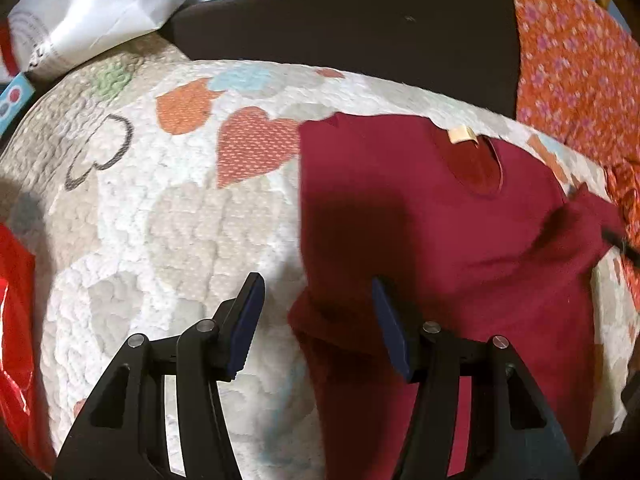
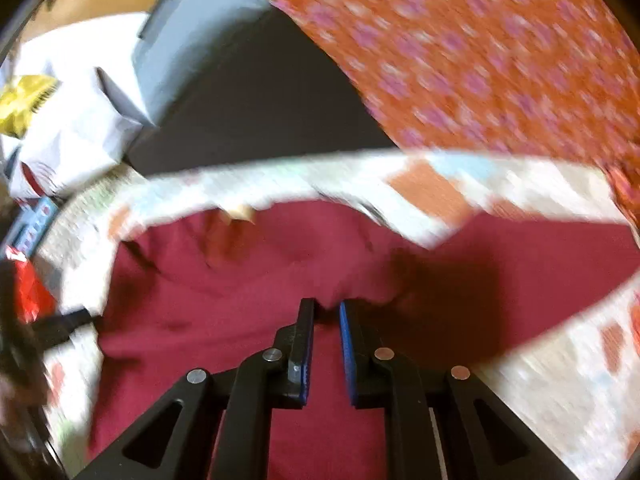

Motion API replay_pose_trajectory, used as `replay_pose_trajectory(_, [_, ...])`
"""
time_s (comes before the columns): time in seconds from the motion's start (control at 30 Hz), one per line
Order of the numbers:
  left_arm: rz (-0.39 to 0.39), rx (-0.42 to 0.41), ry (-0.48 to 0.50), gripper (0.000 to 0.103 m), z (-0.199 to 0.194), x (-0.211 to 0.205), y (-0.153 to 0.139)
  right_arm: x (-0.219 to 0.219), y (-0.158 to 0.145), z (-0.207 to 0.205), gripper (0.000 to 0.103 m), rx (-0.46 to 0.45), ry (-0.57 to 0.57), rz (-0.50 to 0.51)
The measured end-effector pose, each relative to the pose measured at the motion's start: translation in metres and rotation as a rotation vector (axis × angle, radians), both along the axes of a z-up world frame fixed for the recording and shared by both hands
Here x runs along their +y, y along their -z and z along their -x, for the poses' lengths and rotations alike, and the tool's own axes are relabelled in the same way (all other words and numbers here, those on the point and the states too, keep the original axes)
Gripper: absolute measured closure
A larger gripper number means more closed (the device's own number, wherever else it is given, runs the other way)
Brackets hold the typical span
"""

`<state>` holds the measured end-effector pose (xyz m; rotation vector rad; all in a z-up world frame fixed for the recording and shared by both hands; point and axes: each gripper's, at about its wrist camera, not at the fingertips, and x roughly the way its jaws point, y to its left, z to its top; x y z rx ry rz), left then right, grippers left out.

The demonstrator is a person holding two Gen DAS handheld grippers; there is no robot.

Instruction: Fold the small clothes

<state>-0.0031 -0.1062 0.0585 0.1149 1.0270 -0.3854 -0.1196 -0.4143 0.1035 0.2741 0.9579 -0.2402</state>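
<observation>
A small maroon shirt (image 1: 440, 220) lies spread on a quilt with heart patches (image 1: 180, 220), its neck opening and beige label (image 1: 462, 135) towards the far side. My left gripper (image 1: 317, 282) hangs open over the shirt's left edge, one finger above the quilt and the other above the cloth, with nothing pinched. In the blurred right wrist view, my right gripper (image 2: 326, 305) has its jaws close together on a puckered bit of the maroon shirt (image 2: 240, 300). In the left wrist view a dark fingertip shows at the shirt's raised right sleeve (image 1: 580, 216).
An orange flowered cloth (image 1: 572, 60) lies at the far right, beside a dark cushion (image 1: 360, 32). A white paper bag (image 1: 92, 8) sits at the far left and a red plastic bag (image 1: 12, 300) at the left edge. The quilt (image 2: 560, 360) extends right of the shirt.
</observation>
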Motion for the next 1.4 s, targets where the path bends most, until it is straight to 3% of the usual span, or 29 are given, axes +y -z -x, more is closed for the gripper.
replay_pose_trajectory(0.07, [0.0,0.012,-0.018,0.048,-0.001,0.008,0.0,-0.011,0.017,0.015,0.085,0.143,0.002,-0.02])
replay_pose_trajectory(0.1, [0.001,0.015,-0.028,0.048,-0.001,0.01,-0.001,-0.016,0.02,0.024,0.085,0.171,0.014,-0.034])
replay_pose_trajectory(0.17, [0.013,0.022,-0.062,0.048,-0.003,0.022,-0.004,-0.021,0.009,0.038,0.081,0.121,0.051,-0.039])
replay_pose_trajectory(0.23, [0.023,0.025,-0.094,0.048,-0.008,0.032,-0.007,-0.011,-0.003,0.037,0.07,0.047,0.037,-0.039])
replay_pose_trajectory(0.27, [0.026,0.029,-0.11,0.048,-0.01,0.037,-0.008,0.001,-0.008,0.026,0.059,0.004,-0.013,-0.064])
replay_pose_trajectory(0.3, [0.029,0.032,-0.122,0.048,-0.011,0.04,-0.008,0.019,-0.009,0.01,0.054,-0.03,-0.088,-0.101])
replay_pose_trajectory(0.37, [0.041,0.043,-0.152,0.048,-0.016,0.049,-0.009,0.053,-0.003,-0.024,0.054,-0.068,-0.24,-0.181])
replay_pose_trajectory(0.47, [0.036,0.054,-0.154,0.048,-0.017,0.054,-0.007,0.099,0.019,-0.075,0.054,-0.067,-0.367,-0.233])
replay_pose_trajectory(0.53, [0.03,0.052,-0.155,0.048,-0.018,0.057,-0.008,0.123,0.035,-0.108,0.054,-0.051,-0.421,-0.212])
replay_pose_trajectory(0.63, [0.042,0.054,-0.146,0.048,-0.019,0.062,-0.009,0.153,0.066,-0.15,0.054,0.016,-0.515,-0.079])
replay_pose_trajectory(0.7, [0.05,0.057,-0.151,0.048,-0.021,0.067,-0.008,0.167,0.088,-0.162,0.056,0.087,-0.562,0.029])
replay_pose_trajectory(0.73, [0.053,0.062,-0.154,0.048,-0.022,0.069,-0.007,0.169,0.09,-0.161,0.057,0.07,-0.578,0.041])
replay_pose_trajectory(0.8, [0.056,0.067,-0.16,0.048,-0.024,0.071,-0.005,0.172,0.088,-0.156,0.073,0.035,-0.625,0.073])
replay_pose_trajectory(0.83, [0.06,0.069,-0.16,0.048,-0.025,0.071,-0.005,0.174,0.087,-0.152,0.091,0.03,-0.629,0.1])
replay_pose_trajectory(0.87, [0.063,0.068,-0.159,0.048,-0.025,0.071,-0.004,0.173,0.082,-0.149,0.1,0.023,-0.625,0.117])
replay_pose_trajectory(1.0, [0.079,0.065,-0.162,0.048,-0.024,0.068,-0.005,0.157,0.054,-0.151,0.1,-0.059,-0.561,0.129])
replay_pose_trajectory(1.07, [0.085,0.051,-0.161,0.048,-0.023,0.066,-0.008,0.149,0.048,-0.156,0.1,-0.06,-0.522,0.11])
replay_pose_trajectory(1.17, [0.095,0.037,-0.163,0.048,-0.022,0.061,-0.008,0.15,0.05,-0.17,0.1,-0.041,-0.461,0.179])
replay_pose_trajectory(1.3, [0.103,0.059,-0.14,0.048,-0.022,0.048,-0.006,0.151,0.063,-0.175,0.1,0.019,-0.471,0.047])
replay_pose_trajectory(1.4, [0.104,0.051,-0.101,0.048,-0.017,0.035,-0.007,0.136,0.061,-0.153,0.099,0.059,-0.446,-0.007])
